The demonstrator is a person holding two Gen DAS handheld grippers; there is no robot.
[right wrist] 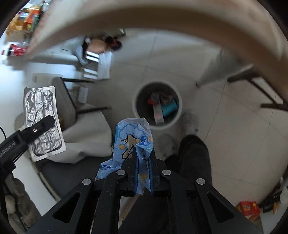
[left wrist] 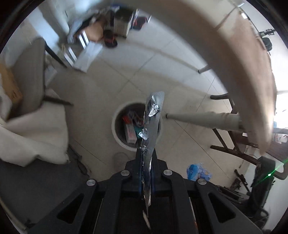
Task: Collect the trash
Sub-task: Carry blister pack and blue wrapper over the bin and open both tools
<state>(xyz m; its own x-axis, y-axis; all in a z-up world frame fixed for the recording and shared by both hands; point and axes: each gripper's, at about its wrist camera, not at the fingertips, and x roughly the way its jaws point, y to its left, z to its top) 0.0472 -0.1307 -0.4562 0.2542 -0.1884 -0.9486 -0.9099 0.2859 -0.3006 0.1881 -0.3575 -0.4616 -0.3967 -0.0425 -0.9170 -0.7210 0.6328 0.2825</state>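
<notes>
Left wrist view: left gripper (left wrist: 146,158) has its fingers pinched on a crumpled silver foil blister pack (left wrist: 153,115), seen edge-on above a round white trash bin (left wrist: 115,133).
Right wrist view: right gripper (right wrist: 142,162) has its fingers clamped on a blue printed plastic wrapper (right wrist: 133,144).
Bin: on the pale tiled floor (right wrist: 234,108); several packets lie inside, among them a teal one.
Foil pack, right wrist view: flat face showing at far left, held by the left gripper, well apart from the bin.
Wrapper, left wrist view: small blue shape at lower right.
Surroundings: curved beige bench edge (right wrist: 162,16) across the top; grey chair (right wrist: 64,100) left of the bin.
</notes>
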